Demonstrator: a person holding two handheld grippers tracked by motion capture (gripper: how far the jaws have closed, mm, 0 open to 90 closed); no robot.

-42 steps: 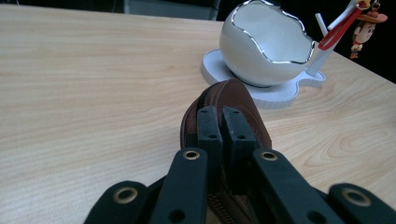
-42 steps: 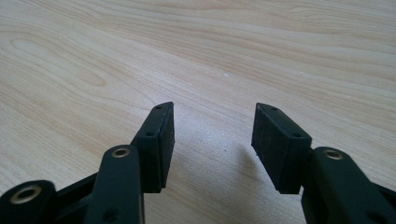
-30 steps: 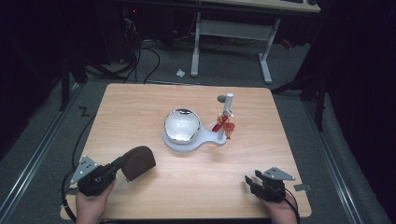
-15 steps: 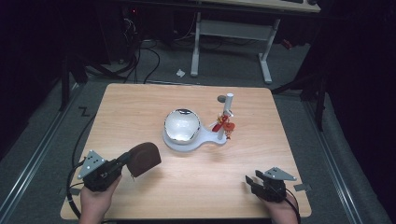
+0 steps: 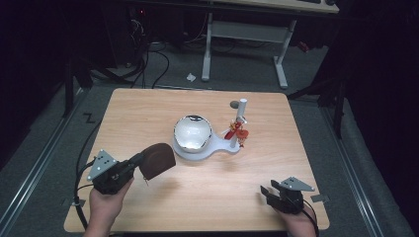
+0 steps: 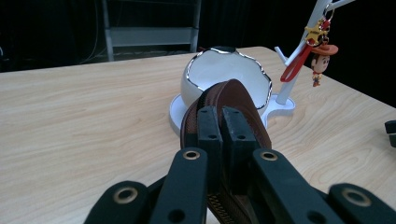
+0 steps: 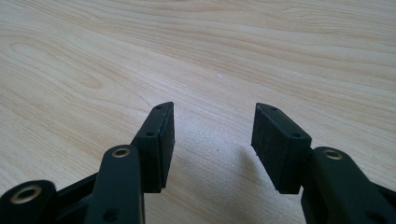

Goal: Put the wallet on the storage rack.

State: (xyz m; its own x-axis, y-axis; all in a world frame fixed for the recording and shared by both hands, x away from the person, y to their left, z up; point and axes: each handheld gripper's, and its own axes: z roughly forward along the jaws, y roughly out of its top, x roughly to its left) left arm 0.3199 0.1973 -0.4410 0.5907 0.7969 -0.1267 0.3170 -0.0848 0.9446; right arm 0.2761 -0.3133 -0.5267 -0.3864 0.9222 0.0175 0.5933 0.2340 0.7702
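Observation:
A brown zippered pouch point(image 5: 159, 158) point(image 6: 235, 92) hangs above the table's near left, pinched at its edge by my left gripper point(image 5: 140, 164) point(image 6: 222, 122), which is shut on it. Beyond it a white, cracked-egg-shaped bowl point(image 5: 192, 132) point(image 6: 229, 72) sits on a white stand point(image 5: 217, 149). The stand's peg point(image 5: 240, 109) carries a small cowboy keychain point(image 5: 240, 132) point(image 6: 319, 57) on a red strap. My right gripper point(image 5: 267, 191) point(image 7: 212, 135) rests at the near right edge, open, with bare wood between its jaws.
The wooden table point(image 5: 148, 113) stands over a grey floor, with cables point(image 5: 148, 59) and a white desk frame point(image 5: 242, 34) behind it. The far half and the near middle of the table are bare wood.
My left gripper has lifted the brown pouch and carried it a little right, toward the white bowl. The right gripper has stayed where it was.

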